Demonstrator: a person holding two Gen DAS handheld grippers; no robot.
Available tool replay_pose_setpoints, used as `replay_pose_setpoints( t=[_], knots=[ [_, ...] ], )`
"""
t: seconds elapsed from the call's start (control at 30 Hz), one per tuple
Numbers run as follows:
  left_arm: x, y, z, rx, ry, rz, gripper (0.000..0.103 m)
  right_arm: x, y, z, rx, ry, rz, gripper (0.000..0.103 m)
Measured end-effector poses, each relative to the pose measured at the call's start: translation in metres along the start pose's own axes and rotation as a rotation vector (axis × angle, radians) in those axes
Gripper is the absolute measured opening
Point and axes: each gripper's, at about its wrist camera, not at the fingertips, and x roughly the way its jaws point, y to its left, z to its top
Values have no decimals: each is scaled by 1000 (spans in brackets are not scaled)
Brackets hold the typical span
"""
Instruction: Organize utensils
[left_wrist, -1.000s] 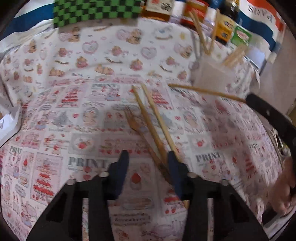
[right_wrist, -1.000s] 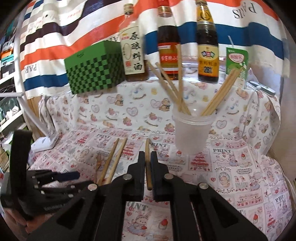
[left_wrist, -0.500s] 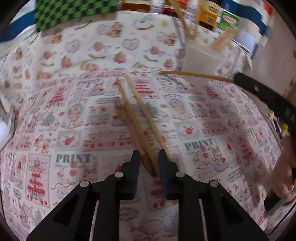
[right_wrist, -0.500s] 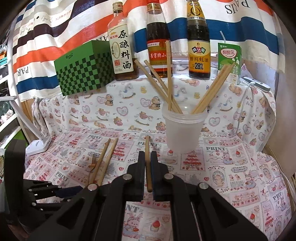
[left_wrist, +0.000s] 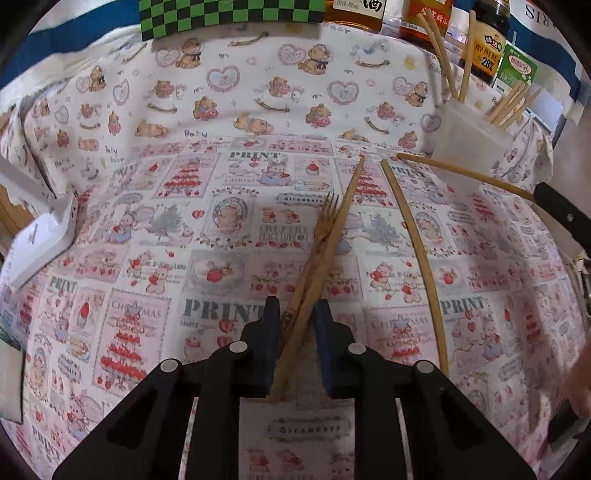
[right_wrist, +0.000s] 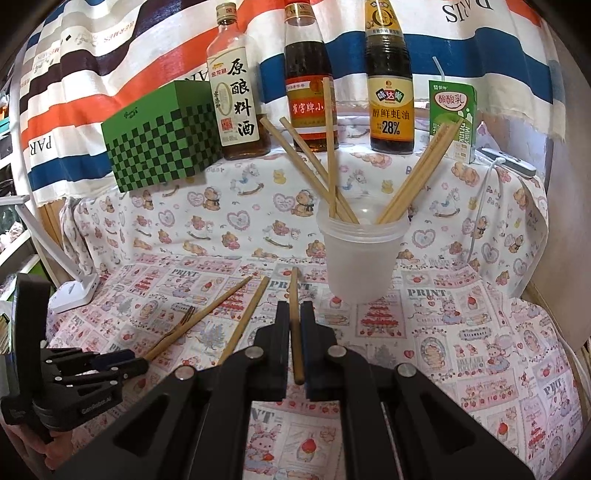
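The left gripper had narrowed since a second earlier and pinched a chopstick and wooden fork against the "PRINT" tablecloth. The right gripper stayed clamped on another chopstick just before the plastic cup of chopsticks. Behind stood a bottle marked "28%".

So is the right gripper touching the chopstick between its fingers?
Touching. The right wrist view shows the right gripper shut on the chopstick, both fingers pressed against it.
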Motion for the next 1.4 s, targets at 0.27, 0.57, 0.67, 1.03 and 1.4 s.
replay_pose_setpoints(
  t=[0.27, 0.57, 0.67, 1.03, 1.4],
  knots=[
    [-4, 12, 0, -97, 24, -92, 10, -3, 0, 0, 0, -9, 4, 5],
    [-7, 11, 0, -74, 11, -101, 0, -4, 1, 0, 0, -7, 6, 5],
    [-7, 6, -1, -48, 6, -95, 0, -4, 1, 0, 1, -8, 8, 5],
    [-5, 2, 1, -10, 7, -150, 8, -4, 1, 0, 3, -6, 7, 5],
    [3, -18, -5, 114, 5, -23, 14, -4, 1, 0, 3, -2, 2, 5]
  ],
)
